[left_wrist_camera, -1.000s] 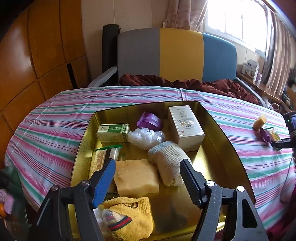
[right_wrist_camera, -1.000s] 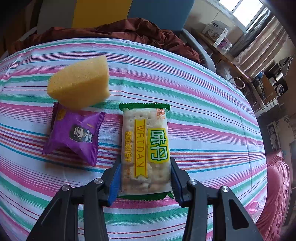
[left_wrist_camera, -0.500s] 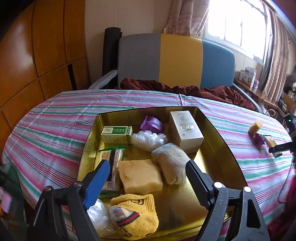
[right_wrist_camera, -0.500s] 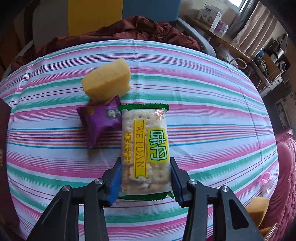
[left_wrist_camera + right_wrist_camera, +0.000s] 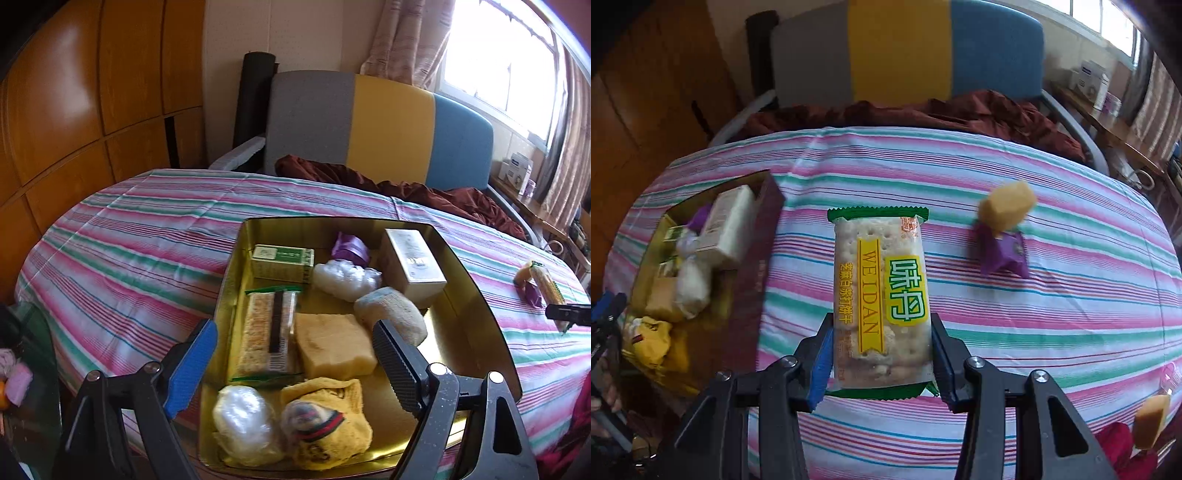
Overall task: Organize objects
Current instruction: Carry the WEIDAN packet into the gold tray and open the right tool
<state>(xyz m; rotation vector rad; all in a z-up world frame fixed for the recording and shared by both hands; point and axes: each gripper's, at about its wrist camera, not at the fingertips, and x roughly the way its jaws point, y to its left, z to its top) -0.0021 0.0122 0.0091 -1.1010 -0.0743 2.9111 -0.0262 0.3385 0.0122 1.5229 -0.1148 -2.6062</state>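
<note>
My right gripper [image 5: 882, 363] is shut on a WEIDAN cracker packet [image 5: 881, 291] and holds it above the striped tablecloth, right of the gold tray [image 5: 753, 258]. In the left wrist view the packet [image 5: 546, 286] and right gripper show at the far right. My left gripper [image 5: 291, 365] is open and empty over the near end of the tray [image 5: 476, 295]. The tray holds a cracker packet [image 5: 269, 328], a sponge [image 5: 332, 345], a yellow sock [image 5: 325, 421], a grey sock [image 5: 391, 312], a white box [image 5: 413, 266], a green box [image 5: 282, 258], plastic bags and a purple wrapper.
A yellow sponge piece [image 5: 1006, 206] and a purple snack packet [image 5: 1003, 253] lie on the cloth to the right. Another sponge piece [image 5: 1150, 421] sits at the near right edge. A grey, yellow and blue chair [image 5: 369, 125] with a maroon cloth stands behind the table.
My right gripper has lifted the cracker packet and swung left toward the tray, which has come into its view. My left gripper has pulled back and up from the tray.
</note>
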